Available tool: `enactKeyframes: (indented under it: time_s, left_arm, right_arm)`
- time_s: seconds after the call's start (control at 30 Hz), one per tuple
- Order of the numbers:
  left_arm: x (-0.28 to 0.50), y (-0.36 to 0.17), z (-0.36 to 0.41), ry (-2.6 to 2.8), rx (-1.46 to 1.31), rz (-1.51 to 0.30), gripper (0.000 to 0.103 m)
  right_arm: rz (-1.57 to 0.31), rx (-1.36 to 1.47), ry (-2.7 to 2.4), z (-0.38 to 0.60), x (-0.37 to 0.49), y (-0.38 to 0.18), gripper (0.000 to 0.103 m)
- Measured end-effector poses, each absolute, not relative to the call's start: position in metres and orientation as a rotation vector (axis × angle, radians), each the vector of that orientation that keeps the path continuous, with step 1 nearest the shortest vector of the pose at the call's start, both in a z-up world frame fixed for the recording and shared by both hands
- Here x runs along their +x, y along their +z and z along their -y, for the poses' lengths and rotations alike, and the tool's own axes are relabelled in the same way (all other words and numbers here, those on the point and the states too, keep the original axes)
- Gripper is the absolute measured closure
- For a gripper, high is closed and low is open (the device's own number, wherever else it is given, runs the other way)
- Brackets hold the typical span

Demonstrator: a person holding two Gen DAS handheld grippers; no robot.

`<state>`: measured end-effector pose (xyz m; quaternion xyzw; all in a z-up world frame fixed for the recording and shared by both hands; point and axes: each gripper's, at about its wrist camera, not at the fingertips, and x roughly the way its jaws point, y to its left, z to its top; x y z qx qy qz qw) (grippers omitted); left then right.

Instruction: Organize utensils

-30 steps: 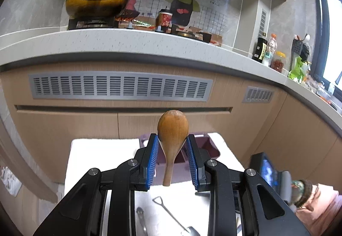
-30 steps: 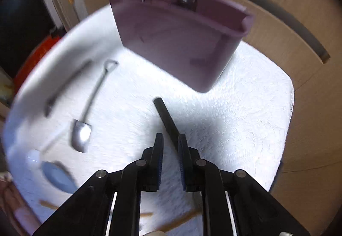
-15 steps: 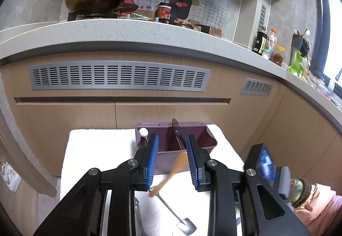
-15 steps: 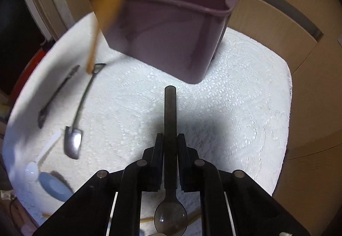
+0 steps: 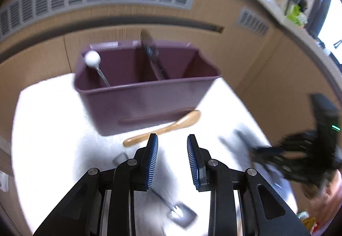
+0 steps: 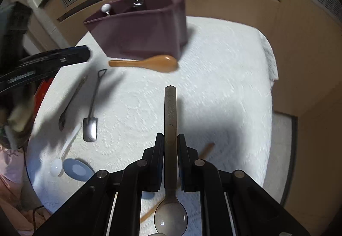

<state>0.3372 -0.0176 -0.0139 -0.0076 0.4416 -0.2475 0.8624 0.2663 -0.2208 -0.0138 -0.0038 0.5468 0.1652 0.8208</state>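
only the right view shows the right gripper point(image 6: 170, 146) clamped on a spoon point(image 6: 170, 129); left gripper point(image 5: 172, 146) apart, its view blurred.

A white textured cloth point(image 6: 224, 77) covers the table, carrying the purple caddy point(image 6: 141, 32) far, a wooden spoon point(image 6: 147, 62) before it, and a shovel-shaped spoon point(image 6: 92, 112) left.

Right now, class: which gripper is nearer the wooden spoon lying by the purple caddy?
Left. The left gripper hovers open just behind the wooden spoon; the right gripper sits farther back.
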Motion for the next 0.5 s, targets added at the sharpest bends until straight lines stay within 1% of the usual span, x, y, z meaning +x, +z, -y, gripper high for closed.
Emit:
enactKeyframes:
  time_s: [0.07,0.2,0.23,0.33,0.4,0.5]
  left_arm:
    - [0.353,-0.027,0.026,-0.504,0.012,-0.926,0.072]
    - [0.365,-0.045,0.047,-0.543,0.154,-0.913,0.067]
    - [0.367,-0.05,0.051,-0.57,0.168,-0.933,0.065]
    - [0.377,-0.061,0.048,-0.577,0.128,-0.981,0.064]
    - [0.378,-0.066,0.043,-0.574,0.111,-1.016,0.062]
    - [0.365,-0.073,0.036,-0.627,0.049,-1.096,0.061]
  right_arm:
    - [-1.175,0.031,0.337,0.232,0.258,-0.02,0.092]
    - [-1.199,0.074,0.314,0.242,0.25,-0.035,0.092]
    - [-1.204,0.082,0.309,0.245,0.247,-0.038,0.092]
    - [-1.208,0.101,0.3,0.254,0.244,-0.041,0.092]
    - [-1.209,0.115,0.297,0.257,0.245,-0.042,0.092]
    - [-1.205,0.133,0.294,0.259,0.248,-0.042,0.092]
